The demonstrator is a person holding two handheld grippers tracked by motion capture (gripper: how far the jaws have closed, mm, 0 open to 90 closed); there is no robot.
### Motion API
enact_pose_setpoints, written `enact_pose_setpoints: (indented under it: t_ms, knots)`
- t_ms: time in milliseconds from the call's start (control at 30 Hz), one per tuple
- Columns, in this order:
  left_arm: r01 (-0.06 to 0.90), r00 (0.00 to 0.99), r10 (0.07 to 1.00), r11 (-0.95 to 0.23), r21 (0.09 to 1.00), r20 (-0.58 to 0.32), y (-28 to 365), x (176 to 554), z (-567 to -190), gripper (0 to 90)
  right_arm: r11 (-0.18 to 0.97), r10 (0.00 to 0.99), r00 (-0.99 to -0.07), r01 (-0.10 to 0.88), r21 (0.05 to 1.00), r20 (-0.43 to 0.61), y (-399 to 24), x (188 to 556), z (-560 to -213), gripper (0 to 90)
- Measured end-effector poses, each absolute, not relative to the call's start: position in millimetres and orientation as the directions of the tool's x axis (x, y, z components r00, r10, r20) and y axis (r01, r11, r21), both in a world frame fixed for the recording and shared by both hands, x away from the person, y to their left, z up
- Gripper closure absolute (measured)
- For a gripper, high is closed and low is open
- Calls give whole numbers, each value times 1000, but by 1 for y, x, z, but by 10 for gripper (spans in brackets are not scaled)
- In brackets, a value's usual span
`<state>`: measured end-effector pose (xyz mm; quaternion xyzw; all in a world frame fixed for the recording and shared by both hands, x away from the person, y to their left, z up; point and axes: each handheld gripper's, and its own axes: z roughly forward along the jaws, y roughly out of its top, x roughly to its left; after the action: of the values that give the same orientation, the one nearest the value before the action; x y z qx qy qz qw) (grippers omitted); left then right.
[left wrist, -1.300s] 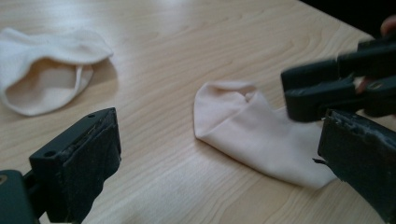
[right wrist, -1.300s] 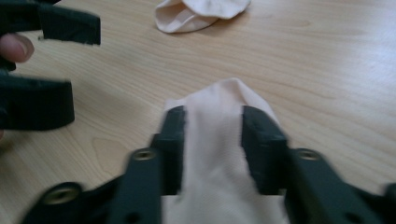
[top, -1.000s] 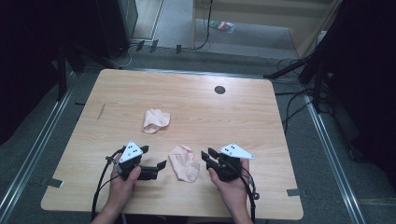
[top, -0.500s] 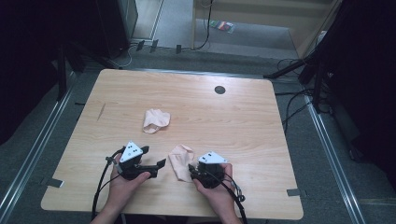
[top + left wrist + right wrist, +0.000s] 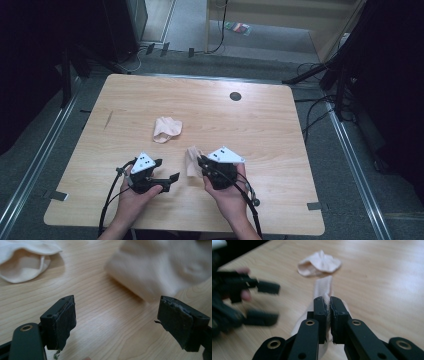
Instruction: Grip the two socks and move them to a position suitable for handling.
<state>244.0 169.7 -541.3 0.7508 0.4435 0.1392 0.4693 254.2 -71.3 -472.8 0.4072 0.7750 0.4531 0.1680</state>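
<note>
The right hand-held gripper (image 5: 328, 303) has just been closing, and its black jaws are now clenched on an edge of the nearer pale peach fabric sock (image 5: 192, 159), which hangs lifted off the light wooden tabletop (image 5: 280, 125) at the near middle. The left hand-held gripper (image 5: 117, 322) waits just beside it, jaws spread wide with nothing between them. The second crumpled peach sock (image 5: 167, 128) lies untouched farther back. By the look of things, the work is only starting: one sock grasped, pairing or folding not yet done.
</note>
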Motion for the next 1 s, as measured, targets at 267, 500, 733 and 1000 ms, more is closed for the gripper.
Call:
enact_pose_setpoints:
  t_ms: [267, 500, 733, 1000]
  knots:
    - [517, 603, 771, -181, 837, -206, 144, 242, -541, 146, 258, 737, -665, 440, 860, 119, -42, 255, -440, 853]
    - [393, 511, 846, -388, 834, 153, 156, 236, -539, 800, 170, 685, -703, 409, 896, 191, -42, 246, -420, 856]
    - [392, 482, 840, -462, 796, 250, 170, 234, -538, 872, 168, 769, -597, 534, 829, 229, -86, 263, -476, 865]
    - [397, 608, 760, -540, 742, 228, 156, 237, -552, 674, 179, 803, -543, 612, 770, 245, -124, 270, -526, 865]
